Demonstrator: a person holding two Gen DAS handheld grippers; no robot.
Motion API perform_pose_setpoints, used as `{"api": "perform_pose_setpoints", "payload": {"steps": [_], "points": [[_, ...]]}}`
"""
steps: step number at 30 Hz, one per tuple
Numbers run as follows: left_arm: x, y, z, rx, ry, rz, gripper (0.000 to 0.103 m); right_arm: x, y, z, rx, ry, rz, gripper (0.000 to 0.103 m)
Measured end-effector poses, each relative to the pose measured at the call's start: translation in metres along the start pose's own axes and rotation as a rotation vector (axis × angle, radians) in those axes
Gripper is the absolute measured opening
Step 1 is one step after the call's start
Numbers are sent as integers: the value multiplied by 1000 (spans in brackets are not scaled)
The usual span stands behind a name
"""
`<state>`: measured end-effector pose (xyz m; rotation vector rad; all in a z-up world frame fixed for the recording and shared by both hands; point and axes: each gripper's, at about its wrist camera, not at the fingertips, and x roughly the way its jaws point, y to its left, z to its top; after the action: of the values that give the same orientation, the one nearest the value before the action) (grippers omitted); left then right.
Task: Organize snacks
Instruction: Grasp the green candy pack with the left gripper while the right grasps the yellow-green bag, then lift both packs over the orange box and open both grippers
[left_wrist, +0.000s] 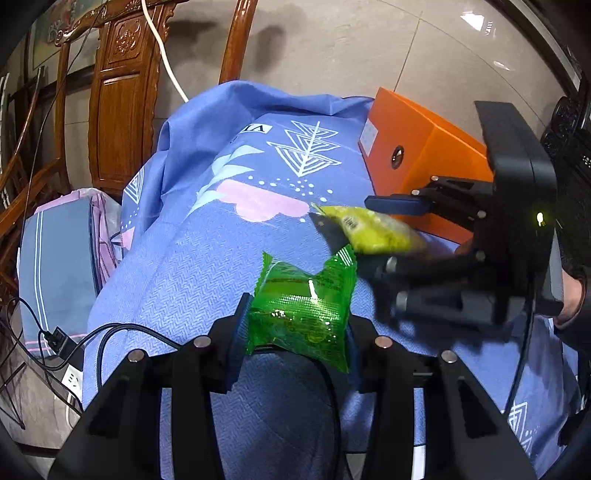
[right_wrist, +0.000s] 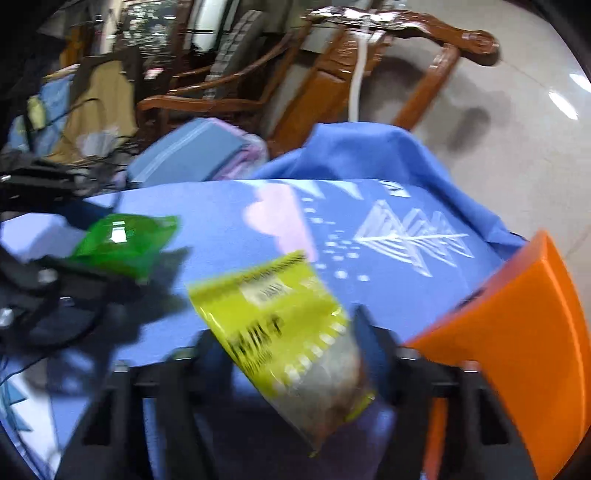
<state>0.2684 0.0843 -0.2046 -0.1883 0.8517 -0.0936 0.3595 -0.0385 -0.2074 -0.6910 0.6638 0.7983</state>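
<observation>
A green snack packet (left_wrist: 303, 306) sits upright between the pads of my left gripper (left_wrist: 297, 325), which is shut on it just above the blue patterned cloth (left_wrist: 207, 251). To its right, my right gripper (left_wrist: 354, 221) grips a yellow snack packet (left_wrist: 373, 230) beside the orange box (left_wrist: 413, 147). The right wrist view is blurred. There the yellow packet (right_wrist: 280, 321) lies tilted between the fingers of the right gripper (right_wrist: 291, 332), with the orange box (right_wrist: 524, 321) close on the right. The green packet (right_wrist: 125, 240) shows at the left in the left gripper (right_wrist: 107, 262).
The cloth covers a table whose far edge drops to a tiled floor (left_wrist: 369, 48). Carved wooden chairs (left_wrist: 122, 92) stand behind it. A folded stack of bedding (left_wrist: 59, 258) and cables with a power strip (left_wrist: 70, 376) lie at the left.
</observation>
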Motion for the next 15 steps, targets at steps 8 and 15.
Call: {"api": "perform_pose_setpoints", "payload": {"steps": [8, 15], "points": [[-28, -14, 5, 27, -36, 14, 43, -64, -5, -14, 164, -80, -121, 16], [-52, -49, 15, 88, -43, 34, 43, -157, 4, -64, 482, -137, -113, 16]]}}
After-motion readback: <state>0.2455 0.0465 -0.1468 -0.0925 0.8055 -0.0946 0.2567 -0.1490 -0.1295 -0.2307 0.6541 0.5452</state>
